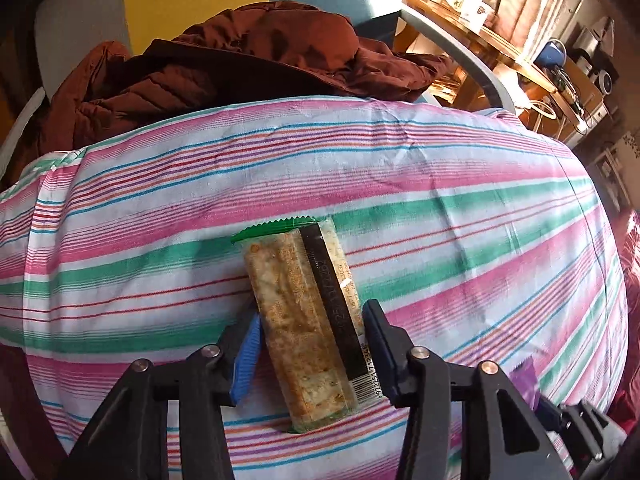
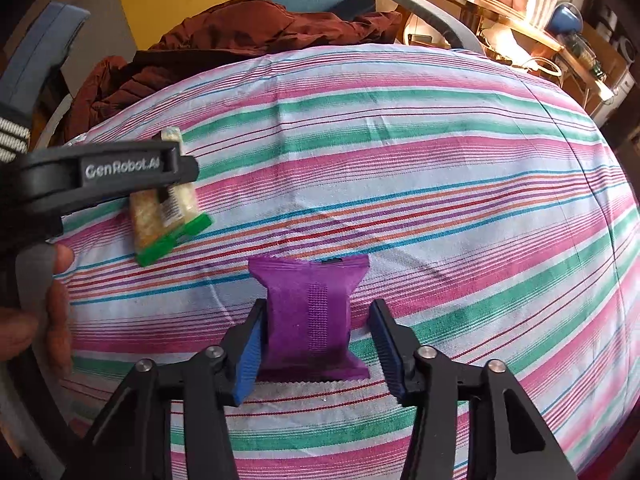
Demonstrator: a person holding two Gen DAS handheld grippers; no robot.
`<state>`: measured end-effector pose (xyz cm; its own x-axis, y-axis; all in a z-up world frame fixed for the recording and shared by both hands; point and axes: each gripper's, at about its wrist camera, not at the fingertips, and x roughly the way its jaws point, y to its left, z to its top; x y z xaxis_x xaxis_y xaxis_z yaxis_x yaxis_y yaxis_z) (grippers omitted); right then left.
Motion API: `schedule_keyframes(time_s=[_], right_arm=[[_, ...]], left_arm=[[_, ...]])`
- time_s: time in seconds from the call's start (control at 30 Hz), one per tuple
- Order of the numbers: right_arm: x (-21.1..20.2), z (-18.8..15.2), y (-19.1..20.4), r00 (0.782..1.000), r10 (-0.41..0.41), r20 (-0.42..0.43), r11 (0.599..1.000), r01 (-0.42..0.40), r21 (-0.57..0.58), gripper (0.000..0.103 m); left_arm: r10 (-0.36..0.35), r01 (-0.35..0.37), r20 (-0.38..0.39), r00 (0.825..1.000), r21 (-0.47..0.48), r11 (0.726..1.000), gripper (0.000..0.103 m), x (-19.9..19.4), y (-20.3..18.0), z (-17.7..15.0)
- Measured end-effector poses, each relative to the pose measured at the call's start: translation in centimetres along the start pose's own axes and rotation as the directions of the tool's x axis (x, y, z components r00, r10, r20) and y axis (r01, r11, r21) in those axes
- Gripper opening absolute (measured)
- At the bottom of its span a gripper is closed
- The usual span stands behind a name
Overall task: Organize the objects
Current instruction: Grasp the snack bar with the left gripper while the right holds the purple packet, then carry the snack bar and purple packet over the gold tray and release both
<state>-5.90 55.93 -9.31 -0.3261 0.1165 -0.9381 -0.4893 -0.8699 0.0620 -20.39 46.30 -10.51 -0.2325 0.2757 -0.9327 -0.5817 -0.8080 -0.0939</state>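
Observation:
A long snack bar (image 1: 304,320) in a clear wrapper with green ends lies on the striped cushion (image 1: 440,208). My left gripper (image 1: 310,344) is shut on it, both pads against its long sides near the lower half. In the right wrist view the same bar (image 2: 168,216) shows under the left gripper (image 2: 174,188). A purple packet (image 2: 312,320) lies flat between the fingers of my right gripper (image 2: 316,348). The left pad touches the packet, while the right pad (image 2: 386,348) stands slightly off it, so this gripper is open. A corner of the purple packet (image 1: 526,378) shows at the lower right.
A brown padded jacket (image 1: 224,64) is heaped behind the cushion. A grey chair frame (image 1: 460,52) curves at the back right. Beyond it stands a wooden desk (image 1: 492,36) with mugs and clutter. A hand (image 2: 48,312) holds the left gripper's handle.

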Motion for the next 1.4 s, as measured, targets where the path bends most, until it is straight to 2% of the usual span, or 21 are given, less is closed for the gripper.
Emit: schedule_keyframes(time_s=[0.1, 0.27, 0.43, 0.53, 0.67, 0.73, 1.03, 1.4], right_arm=[[-0.2, 0.0, -0.1, 1.000, 0.022, 0.002, 1.000, -0.022, -0.001, 0.037], [-0.4, 0.0, 0.0, 0.997, 0.082, 0.006, 0.997, -0.082, -0.011, 0.037], [-0.4, -0.7, 2.3, 0.987, 0.159, -0.021, 0.983, -0.160, -0.088, 0.037], [-0.5, -0.9, 2.8, 0.986, 0.168, -0.022, 0.979, -0.169, -0.110, 0.037], [-0.5, -1.1, 2.9, 0.986, 0.166, -0.009, 0.980, -0.166, -0.106, 0.037], [-0.7, -1.2, 3.2, 0.985, 0.174, -0.001, 0.978, -0.173, -0.112, 0.037], [-0.7, -2.2, 5.7, 0.987, 0.161, 0.006, 0.966, -0.156, -0.207, 0.037], [-0.7, -3.1, 7.8, 0.989, 0.151, 0.008, 0.954, -0.143, -0.264, 0.037]], left_arm=[[0.012, -0.012, 0.002, 1.000, 0.040, 0.999, 0.048, -1.1, 0.6, -2.2], [0.013, -0.014, 0.030, 0.999, 0.054, 0.998, 0.048, -2.9, 1.1, -6.5], [-0.003, 0.003, 0.025, 1.000, 0.028, 1.000, 0.048, -4.4, 1.5, -10.1], [-0.010, 0.010, 0.027, 1.000, 0.008, 1.000, 0.047, -5.2, 1.8, -11.7], [-0.007, 0.006, 0.045, 0.999, 0.023, 1.000, 0.046, -6.4, 2.0, -13.7], [-0.002, -0.002, 0.077, 0.997, 0.047, 0.999, 0.046, -7.4, 1.9, -14.6], [-0.003, -0.029, 0.244, 0.970, 0.129, 0.991, 0.046, -13.4, 1.8, -17.4], [0.007, -0.047, 0.352, 0.936, 0.104, 0.993, 0.046, -18.8, 4.8, -20.2]])
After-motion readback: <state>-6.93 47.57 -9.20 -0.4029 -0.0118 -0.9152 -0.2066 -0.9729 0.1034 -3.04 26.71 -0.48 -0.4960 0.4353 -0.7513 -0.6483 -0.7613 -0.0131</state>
